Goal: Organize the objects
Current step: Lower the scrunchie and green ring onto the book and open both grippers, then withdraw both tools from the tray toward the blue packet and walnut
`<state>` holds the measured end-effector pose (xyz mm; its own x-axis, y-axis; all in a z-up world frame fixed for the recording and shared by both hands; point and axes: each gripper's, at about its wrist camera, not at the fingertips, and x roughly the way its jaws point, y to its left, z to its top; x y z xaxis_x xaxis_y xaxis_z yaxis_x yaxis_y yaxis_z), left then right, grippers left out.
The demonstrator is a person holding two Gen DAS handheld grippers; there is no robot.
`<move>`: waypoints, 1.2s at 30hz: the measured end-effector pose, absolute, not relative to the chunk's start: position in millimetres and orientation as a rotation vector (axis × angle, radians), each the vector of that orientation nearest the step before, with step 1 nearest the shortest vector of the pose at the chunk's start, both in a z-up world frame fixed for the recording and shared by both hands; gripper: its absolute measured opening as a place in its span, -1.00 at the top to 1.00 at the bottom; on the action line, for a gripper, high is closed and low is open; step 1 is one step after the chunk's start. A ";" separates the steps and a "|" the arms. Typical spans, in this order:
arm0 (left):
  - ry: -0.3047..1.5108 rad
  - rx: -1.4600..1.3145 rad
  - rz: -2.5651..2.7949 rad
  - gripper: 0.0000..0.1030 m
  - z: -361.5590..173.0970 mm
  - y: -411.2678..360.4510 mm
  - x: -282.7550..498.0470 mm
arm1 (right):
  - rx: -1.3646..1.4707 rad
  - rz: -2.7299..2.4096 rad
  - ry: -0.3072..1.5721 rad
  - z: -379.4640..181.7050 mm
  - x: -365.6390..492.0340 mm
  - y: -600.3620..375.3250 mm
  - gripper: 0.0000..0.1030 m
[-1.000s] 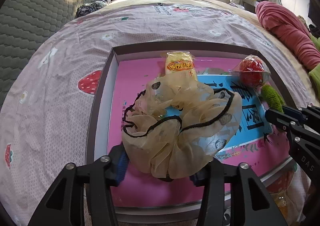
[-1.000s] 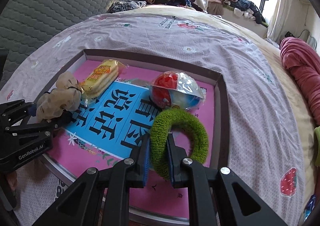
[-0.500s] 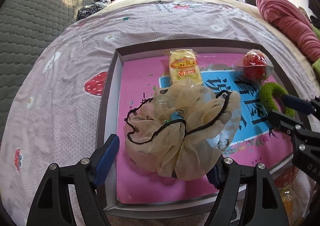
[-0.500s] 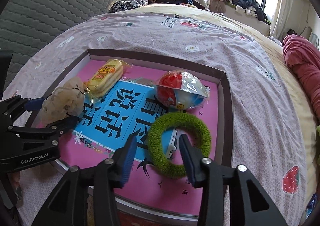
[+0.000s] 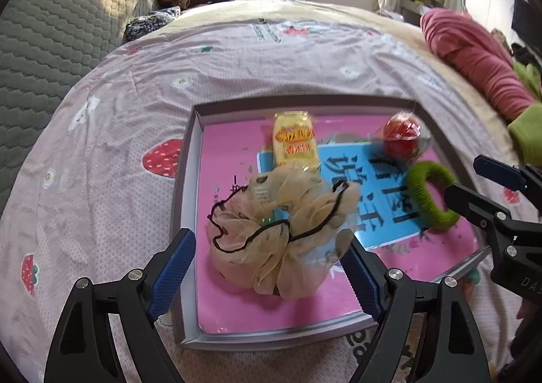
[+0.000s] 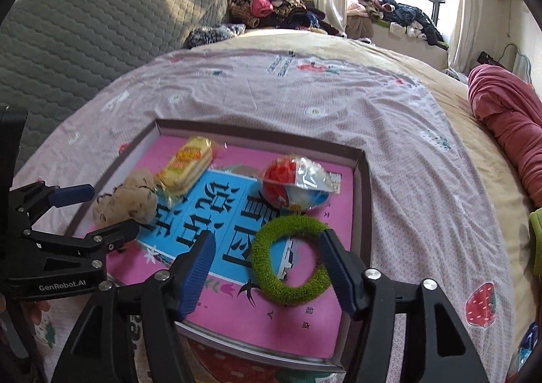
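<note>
Pink-lined tray (image 6: 361, 200) on bedspread (image 6: 338, 102): holds beige scrunchie (image 5: 281, 230) near left, green ring (image 6: 288, 261) near right, snack pack (image 6: 184, 168) far left, red-wrapped ball (image 6: 294, 183) far right. Release step: lift straight, clear of fabric. Left gripper (image 5: 271, 268) jaws just opening, wide, scrunchie between, unpressed. Right gripper (image 6: 267, 264) jaws just opening, straddling ring, unclamped.

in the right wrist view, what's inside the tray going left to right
beige scrunchie → yellow snack pack → green ring, with the red and white packet directly behind it, so those two share a place. All lie in the tray.
</note>
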<state>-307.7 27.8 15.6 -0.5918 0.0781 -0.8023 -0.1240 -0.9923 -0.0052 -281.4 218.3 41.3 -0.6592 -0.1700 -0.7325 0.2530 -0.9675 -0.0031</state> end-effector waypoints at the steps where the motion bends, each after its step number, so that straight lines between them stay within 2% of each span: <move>1: 0.067 -1.349 2.708 -0.72 19.4 26.2 -306.7 | 1.148 -2.670 0.152 45.4 -279.1 218.1 -0.32; 9: 0.042 -1.294 2.709 -0.98 44.6 23.2 -285.9 | 1.064 -2.719 0.128 78.2 -254.8 220.6 -0.52; 14: -0.043 -1.278 2.709 -0.98 56.2 17.7 -263.4 | 1.077 -2.743 0.082 90.3 -230.0 232.0 -0.55; 36: 0.096 -1.371 2.693 -0.98 78.7 36.5 -121.9 | 1.047 -2.772 0.144 144.2 -104.1 241.3 -0.57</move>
